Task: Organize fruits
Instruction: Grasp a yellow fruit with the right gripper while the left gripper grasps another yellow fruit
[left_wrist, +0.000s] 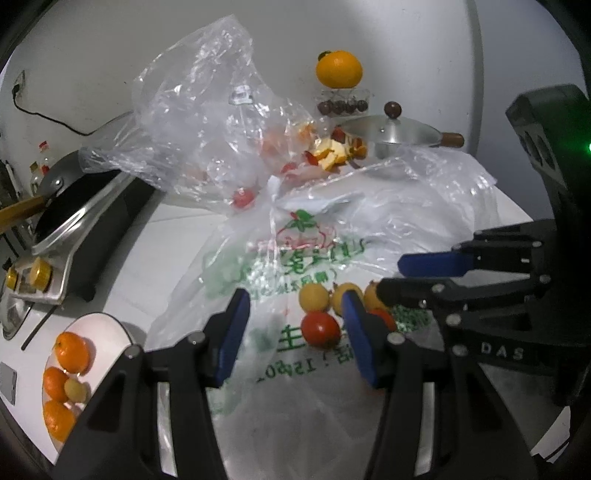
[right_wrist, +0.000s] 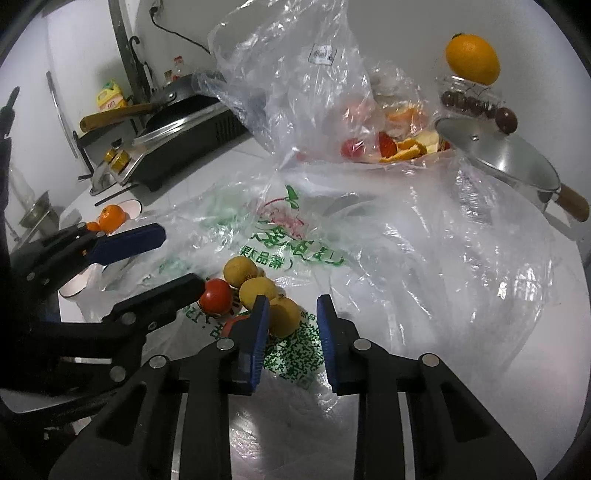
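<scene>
1. Right gripper (right_wrist: 293, 301) narrowly parted, pinching nothing; nearest yellow fruit (right_wrist: 284, 317) lies beside its left finger.
2. Left gripper (left_wrist: 295, 299) spread over the printed bag (left_wrist: 280, 258).
3. The fruit row runs diagonally away leftward, ending beside the tomato (right_wrist: 216, 297).

This is a home kitchen; a portable stove (right_wrist: 177, 136) with brass knobs stands on the white counter (right_wrist: 480, 387) against the wall, a dark frying pan (left_wrist: 74, 192) with a wooden handle resting on it. A lidded metal pot (right_wrist: 498, 155) sits near peel scraps (right_wrist: 406, 144); bottles (right_wrist: 177, 68) line the wall; a power cord (left_wrist: 48, 118) runs from a wall socket; crumpled plastic shopping bags (left_wrist: 314, 240) cover the counter.
</scene>
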